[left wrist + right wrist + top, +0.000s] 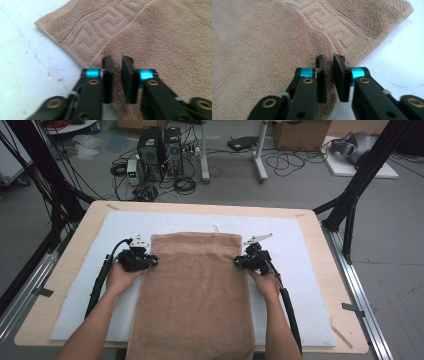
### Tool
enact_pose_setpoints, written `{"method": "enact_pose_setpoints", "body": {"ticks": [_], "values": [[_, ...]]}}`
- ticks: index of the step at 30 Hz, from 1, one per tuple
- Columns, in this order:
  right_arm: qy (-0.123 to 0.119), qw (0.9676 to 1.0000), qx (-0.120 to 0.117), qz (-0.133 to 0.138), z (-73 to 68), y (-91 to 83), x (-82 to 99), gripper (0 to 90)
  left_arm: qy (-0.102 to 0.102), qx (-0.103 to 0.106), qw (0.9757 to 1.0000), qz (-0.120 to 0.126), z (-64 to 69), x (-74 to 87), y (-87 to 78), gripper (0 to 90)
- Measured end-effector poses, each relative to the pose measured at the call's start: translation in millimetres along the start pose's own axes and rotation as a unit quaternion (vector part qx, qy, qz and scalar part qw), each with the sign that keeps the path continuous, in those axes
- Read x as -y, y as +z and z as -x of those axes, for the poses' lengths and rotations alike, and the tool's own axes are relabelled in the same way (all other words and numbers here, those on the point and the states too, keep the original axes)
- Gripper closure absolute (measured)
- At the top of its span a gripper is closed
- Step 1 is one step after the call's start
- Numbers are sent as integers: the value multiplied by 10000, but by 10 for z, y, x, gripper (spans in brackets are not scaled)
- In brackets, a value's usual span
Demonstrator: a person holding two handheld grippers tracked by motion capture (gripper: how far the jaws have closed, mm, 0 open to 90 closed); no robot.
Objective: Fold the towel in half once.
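Seen from the high view, a light wooden worktop [65, 285] carries a pale blue-white mat [300, 270], and a tan terry towel [195, 290] lies flat down the middle of the mat, its near end hanging over the worktop's front edge. A small white tag [215, 227] pokes out just beyond the towel's far edge. A person's forearms come in from the bottom; the left gripper [150, 261] sits at the towel's left edge near the far corner, and the right gripper [239, 262] sits at the right edge directly opposite. Computer towers [160, 150] and loose cables stand on the floor past the worktop. In the left gripper view, the two black fingers [108, 72] stand narrow, close together with a slim gap, down on the towel's edge just below its woven key-pattern border [100, 27]; whether cloth is pinched between them cannot be told. The bare mat lies to the left. In the right gripper view, the fingers [321, 72] are equally narrow, and a raised fold of the towel's edge sits between them, gripped, beside the stitched hem [372, 42].
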State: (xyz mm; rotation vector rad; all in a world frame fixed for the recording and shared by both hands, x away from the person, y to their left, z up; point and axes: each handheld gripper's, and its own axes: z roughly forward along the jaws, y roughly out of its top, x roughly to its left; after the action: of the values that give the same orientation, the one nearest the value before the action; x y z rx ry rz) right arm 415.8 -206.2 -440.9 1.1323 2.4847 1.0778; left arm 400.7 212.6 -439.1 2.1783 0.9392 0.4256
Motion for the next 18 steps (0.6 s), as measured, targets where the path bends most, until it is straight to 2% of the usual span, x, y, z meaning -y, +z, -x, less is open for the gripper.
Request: {"method": "enact_pose_setpoints", "body": {"ticks": [1, 5, 8, 12, 18], "values": [[59, 10000, -34, -24, 1, -6, -1, 840, 3, 7, 10000, 1, -1, 0, -2, 839], [-64, 9999, -90, -56, 8, -35, -14, 852, -40, 58, 10000, 50, -22, -1, -36, 854], [-216, 9997, -106, -58, -5, -105, -38, 856, 17, 79, 9998, 163, -20, -22, -94, 856], [-236, 9994, -217, 145, -18, -250, -75, 859, 94, 105, 9993, 342, 5, -55, -198, 857], [-273, 9983, -384, 356, -63, -466, -159, 862, 96, 192, 9980, 597, 24, -82, -374, 857]]}}
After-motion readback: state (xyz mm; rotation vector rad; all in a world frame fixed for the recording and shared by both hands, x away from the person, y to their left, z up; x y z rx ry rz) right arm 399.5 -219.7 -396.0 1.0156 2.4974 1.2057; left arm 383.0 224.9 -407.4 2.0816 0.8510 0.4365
